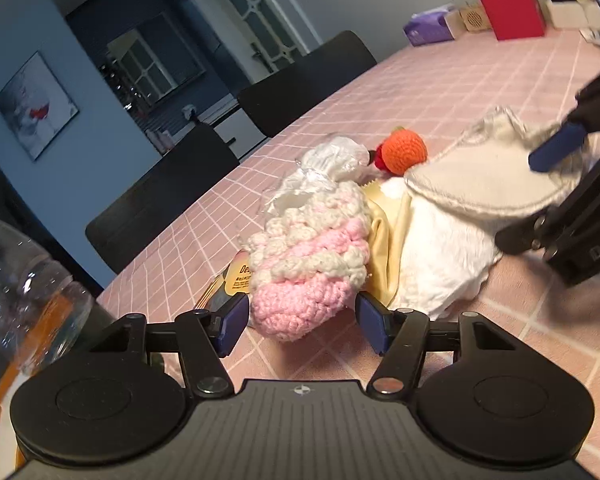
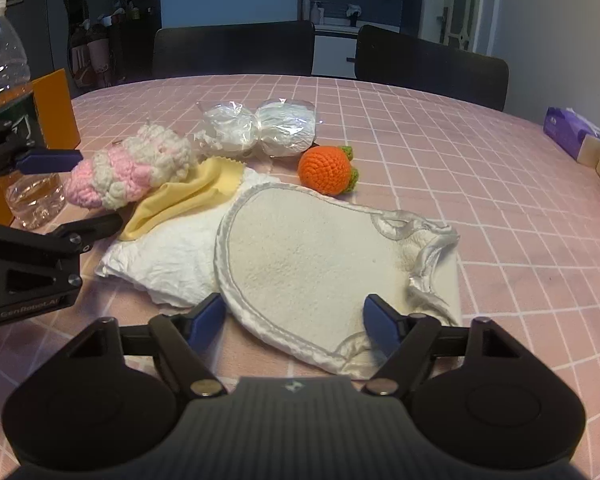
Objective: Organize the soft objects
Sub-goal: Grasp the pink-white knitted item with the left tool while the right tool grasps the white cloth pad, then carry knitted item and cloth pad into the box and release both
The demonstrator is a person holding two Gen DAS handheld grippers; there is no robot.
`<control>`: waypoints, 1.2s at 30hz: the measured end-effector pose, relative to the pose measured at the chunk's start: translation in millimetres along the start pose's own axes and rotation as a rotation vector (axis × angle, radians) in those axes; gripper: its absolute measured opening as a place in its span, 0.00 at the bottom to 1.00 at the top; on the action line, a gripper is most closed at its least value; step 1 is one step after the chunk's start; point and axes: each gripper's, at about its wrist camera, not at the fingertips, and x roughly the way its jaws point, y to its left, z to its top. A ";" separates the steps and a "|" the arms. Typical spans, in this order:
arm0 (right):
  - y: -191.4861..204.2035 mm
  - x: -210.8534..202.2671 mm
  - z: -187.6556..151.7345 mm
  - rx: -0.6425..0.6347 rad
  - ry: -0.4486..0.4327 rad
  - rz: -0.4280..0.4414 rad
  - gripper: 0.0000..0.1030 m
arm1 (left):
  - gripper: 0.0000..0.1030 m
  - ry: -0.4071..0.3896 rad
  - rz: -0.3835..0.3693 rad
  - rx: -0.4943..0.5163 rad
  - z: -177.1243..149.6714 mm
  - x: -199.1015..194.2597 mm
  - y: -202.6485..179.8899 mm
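In the left wrist view, the left gripper [image 1: 302, 322] is seen with its jaws spread to either side of the near end of the pink-and-white crochet piece [image 1: 308, 256]; the pads are not seen pressing on it, so nothing is gripped. The piece lies on the yellow cloth [image 1: 384, 236], so that cloth could be dragged along if the jaws are closed low. A clear plastic bottle [image 1: 24, 284] stands near left and could be knocked. In the right wrist view, the right gripper [image 2: 296, 322] is seen open astride the near edge of the cream bath mitt [image 2: 312, 256], which overlaps a white crumpled cloth [image 2: 168, 256] on the pink checked tablecloth [image 2: 480, 200]. Only the satin trim might be pinched and slip, and the orange crochet ball [image 2: 326, 170] just beyond could be set rolling.
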 end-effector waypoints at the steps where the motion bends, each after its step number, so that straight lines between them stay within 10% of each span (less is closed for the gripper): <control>1: -0.5 -0.8 -0.6 -0.003 -0.003 0.002 0.67 | 0.69 0.000 0.004 0.007 -0.3 1.7 -1.3; 9: -4.2 -4.8 -1.0 -0.015 -0.007 -0.012 0.39 | 0.19 -0.008 0.026 -0.008 0.2 1.9 -0.2; 14: -22.1 -11.0 1.7 0.069 0.027 0.024 0.03 | 0.15 -0.025 0.001 -0.159 1.5 -12.0 19.8; 36: 4.1 -139.0 33.2 0.036 -0.219 0.114 0.02 | 0.13 -0.229 -0.018 -0.542 3.5 -146.2 81.0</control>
